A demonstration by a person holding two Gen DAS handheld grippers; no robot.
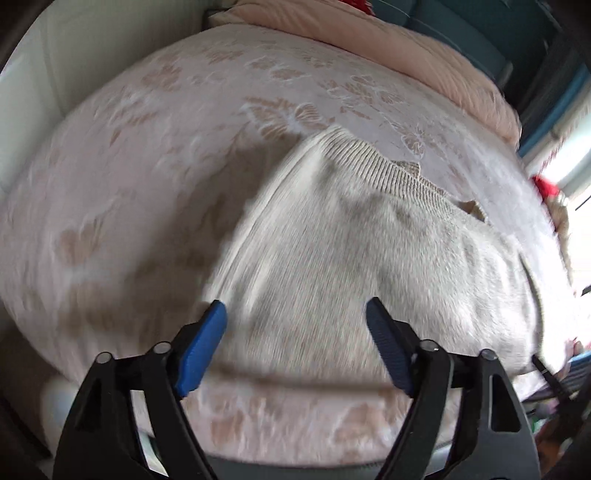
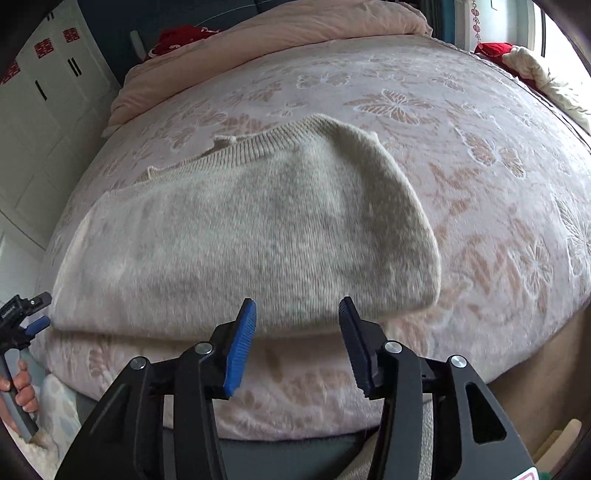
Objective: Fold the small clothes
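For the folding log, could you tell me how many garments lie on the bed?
1: a cream knitted sweater lies near the front edge of the bed; the right-edge bundle is unclear.

I see a bed (image 2: 480,184) under a floral pink cover, white wardrobe doors (image 2: 48,110) left, bright window (image 2: 554,33) right.

I see the sweater (image 2: 236,236) lying on the bed cover (image 2: 480,192), near the bed's front edge, with its ribbed hem toward the far side. Behind it, a quilt (image 2: 295,33) is bunched across the far end of the bed. My right gripper (image 2: 297,306) hangs before the sweater's near edge; my left gripper (image 1: 295,306) is further left, at its left corner.
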